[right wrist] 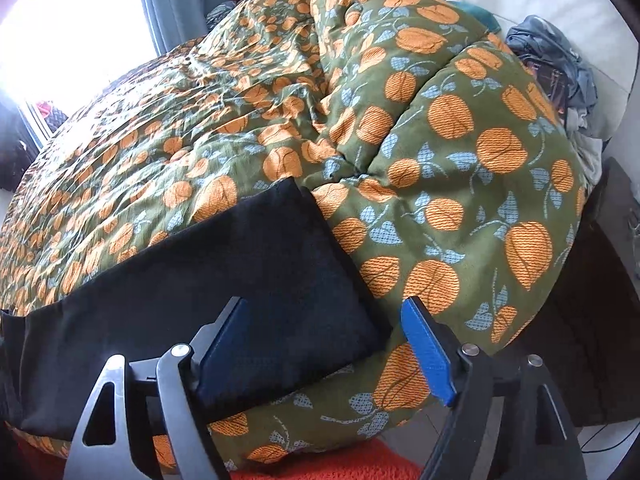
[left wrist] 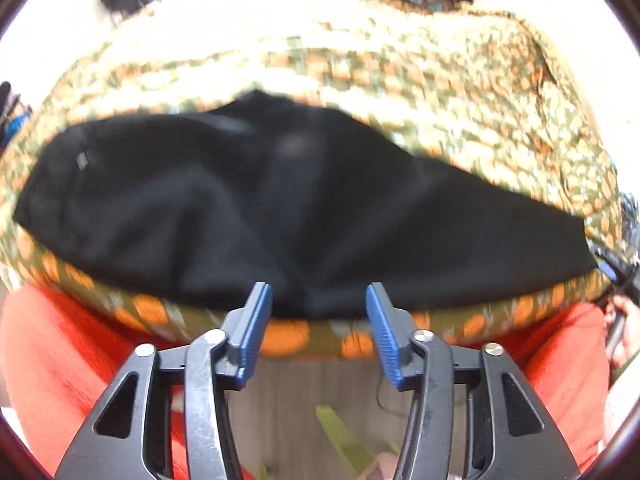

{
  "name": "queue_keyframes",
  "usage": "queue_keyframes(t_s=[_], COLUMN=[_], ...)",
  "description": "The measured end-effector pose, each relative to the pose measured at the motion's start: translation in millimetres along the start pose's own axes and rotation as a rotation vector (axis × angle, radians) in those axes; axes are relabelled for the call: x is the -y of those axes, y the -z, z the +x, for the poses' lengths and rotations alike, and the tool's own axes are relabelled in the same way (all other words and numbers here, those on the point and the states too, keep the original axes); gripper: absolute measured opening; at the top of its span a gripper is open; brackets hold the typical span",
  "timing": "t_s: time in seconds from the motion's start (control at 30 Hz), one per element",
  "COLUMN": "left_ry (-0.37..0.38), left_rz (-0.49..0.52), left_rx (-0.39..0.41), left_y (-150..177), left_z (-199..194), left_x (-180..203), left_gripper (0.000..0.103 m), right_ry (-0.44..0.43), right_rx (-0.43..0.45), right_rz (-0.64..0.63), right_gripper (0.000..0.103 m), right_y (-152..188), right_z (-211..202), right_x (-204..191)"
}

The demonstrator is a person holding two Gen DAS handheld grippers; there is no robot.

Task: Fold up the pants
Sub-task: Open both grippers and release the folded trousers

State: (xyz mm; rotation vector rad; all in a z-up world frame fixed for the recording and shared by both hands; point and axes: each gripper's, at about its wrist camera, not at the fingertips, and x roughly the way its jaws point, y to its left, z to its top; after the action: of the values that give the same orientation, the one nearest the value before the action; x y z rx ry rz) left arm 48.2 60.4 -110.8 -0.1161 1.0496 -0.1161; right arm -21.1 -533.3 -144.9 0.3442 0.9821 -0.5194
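Pants are lying flat on the bed, black against the green quilt with the orange fruit print. My left wrist camera gets nearly the whole garment spread sideways, plus the orange blanket hanging below the bed edge. The right one only catches the folded end, squared off next to a puffy roll of quilt, and a heap of clothes by the wall that the left view lacks.

My left gripper is spread apart with nothing between the blue pads, hovering at the near hem. My right gripper is wide open too, straddling the corner of the fold without pinching it.

Loads of open quilt beyond the pants. The left view is blurry and blown out up top, so that grey patch on the fabric is maybe a label. The pants run off the right view's left edge.
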Motion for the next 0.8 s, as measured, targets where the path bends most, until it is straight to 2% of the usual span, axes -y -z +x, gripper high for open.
queue_keyframes(t_s=[0.03, 0.1, 0.17, 0.2, 0.27, 0.3, 0.33, 0.4, 0.5, 0.7, 0.8], left_ry=[-0.025, -0.082, -0.186, -0.262, -0.366, -0.353, -0.341, -0.362, -0.306, -0.229, -0.217], left_rz=[-0.002, -0.016, -0.018, -0.022, -0.055, -0.082, -0.097, -0.086, -0.047, 0.064, 0.103], left_rx=[0.040, 0.106, 0.118, 0.083, -0.068, -0.077, -0.047, -0.049, -0.015, -0.008, 0.021], left_y=[-12, -34, -48, -50, -45, -37, -34, -36, -35, -43, -54], left_z=[1, 11, 35, 56, 100, 108, 104, 95, 85, 83, 86], left_x=[-5, -20, -41, -50, -71, -81, -84, -77, -59, -21, -7], left_gripper=[0.067, 0.067, 0.067, 0.067, 0.069, 0.069, 0.069, 0.069, 0.070, 0.072, 0.080], right_ry=[0.008, 0.017, 0.023, 0.025, 0.022, 0.020, 0.019, 0.017, 0.016, 0.020, 0.011], right_rx=[0.014, 0.034, 0.045, 0.050, 0.058, 0.065, 0.078, 0.118, 0.157, 0.131, 0.120], right_rz=[0.011, 0.018, 0.014, 0.012, 0.015, 0.020, 0.025, 0.025, -0.002, -0.060, -0.070], right_gripper=[0.078, 0.078, 0.078, 0.078, 0.078, 0.078, 0.078, 0.078, 0.078, 0.078, 0.078], right_y=[0, 1, 2, 2, 2, 2, 3, 5, 7, 2, 0], right_z=[-3, -7, -9, -9, -10, -12, -15, -22, -31, -22, -19], right_x=[3, 7, 9, 10, 12, 14, 16, 16, 11, -6, -10])
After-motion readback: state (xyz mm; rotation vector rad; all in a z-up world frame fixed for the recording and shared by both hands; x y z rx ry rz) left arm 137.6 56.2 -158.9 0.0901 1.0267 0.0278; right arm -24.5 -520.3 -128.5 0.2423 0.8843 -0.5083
